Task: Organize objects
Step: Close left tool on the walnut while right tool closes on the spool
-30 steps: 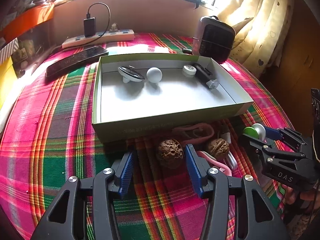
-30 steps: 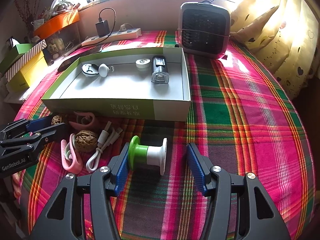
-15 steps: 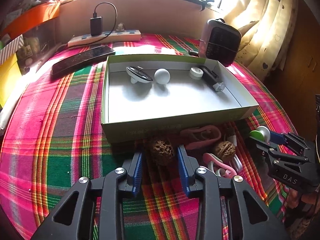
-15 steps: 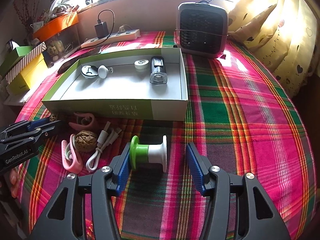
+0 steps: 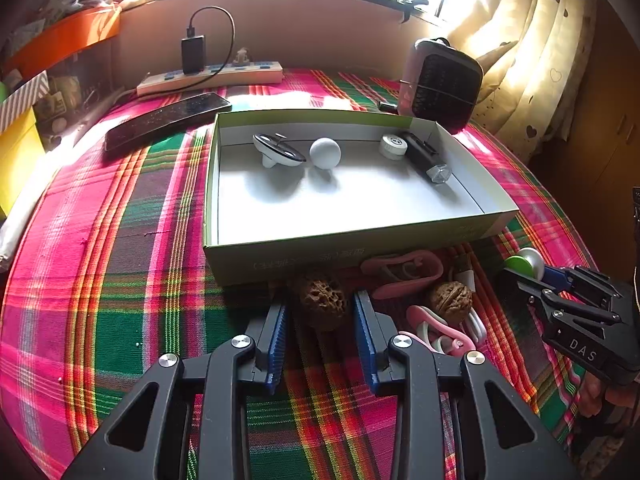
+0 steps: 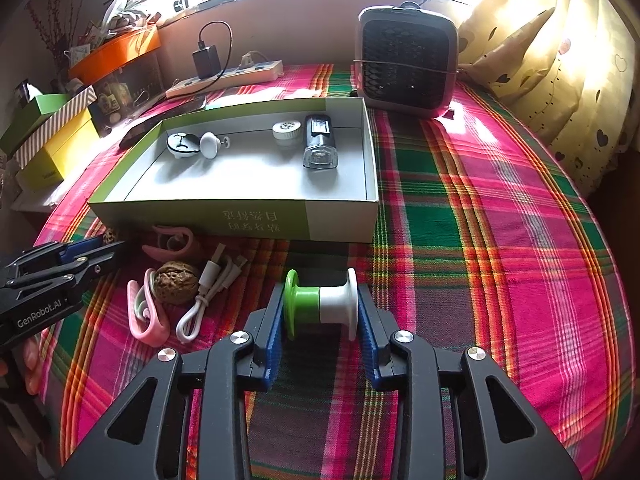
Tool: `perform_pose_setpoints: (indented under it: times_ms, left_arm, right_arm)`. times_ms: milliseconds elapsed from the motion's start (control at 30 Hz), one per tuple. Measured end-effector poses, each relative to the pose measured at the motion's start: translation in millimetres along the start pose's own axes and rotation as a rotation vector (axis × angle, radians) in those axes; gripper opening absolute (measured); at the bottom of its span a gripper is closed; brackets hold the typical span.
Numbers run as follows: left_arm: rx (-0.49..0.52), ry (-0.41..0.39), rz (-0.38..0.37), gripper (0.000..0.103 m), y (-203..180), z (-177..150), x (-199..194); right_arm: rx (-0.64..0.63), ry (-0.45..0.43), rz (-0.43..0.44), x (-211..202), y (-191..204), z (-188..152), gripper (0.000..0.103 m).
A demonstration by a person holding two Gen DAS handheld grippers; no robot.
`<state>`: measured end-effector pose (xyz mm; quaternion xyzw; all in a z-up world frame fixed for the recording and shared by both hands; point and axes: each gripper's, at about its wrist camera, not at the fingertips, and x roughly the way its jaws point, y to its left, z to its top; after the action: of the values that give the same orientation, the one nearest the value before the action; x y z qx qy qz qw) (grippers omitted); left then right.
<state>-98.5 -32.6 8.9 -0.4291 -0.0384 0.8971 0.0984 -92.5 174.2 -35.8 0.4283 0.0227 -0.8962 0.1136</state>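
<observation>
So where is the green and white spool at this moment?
In the right wrist view, the green and white spool lies on the plaid cloth between the right gripper pads, near the box.

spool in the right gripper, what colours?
Spool: half green, half white; clearest in the right wrist view.

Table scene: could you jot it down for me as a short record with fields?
Left gripper: closed around a walnut, pads touching or nearly so
Right gripper: shut on a green-and-white spool
Box: holds four small items
Loose beside box: second walnut, white cable, pink clips
Behind box: fan, power strip
</observation>
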Motion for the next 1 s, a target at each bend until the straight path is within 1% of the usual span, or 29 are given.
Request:
perform_pose_setpoints:
  times_ms: [667, 1000]
  left_arm:
    - [0.007, -0.001, 0.006, 0.029, -0.6, -1.2, -0.1]
    - [0.033, -0.005, 0.037, 0.029, -3.0, -1.7, 0.4]
  right_arm:
    - [-0.001, 0.000, -0.002, 0.3, 0.1, -0.3, 0.034]
    - [-0.008, 0.001, -0.012, 1.9, 1.4, -1.1, 0.034]
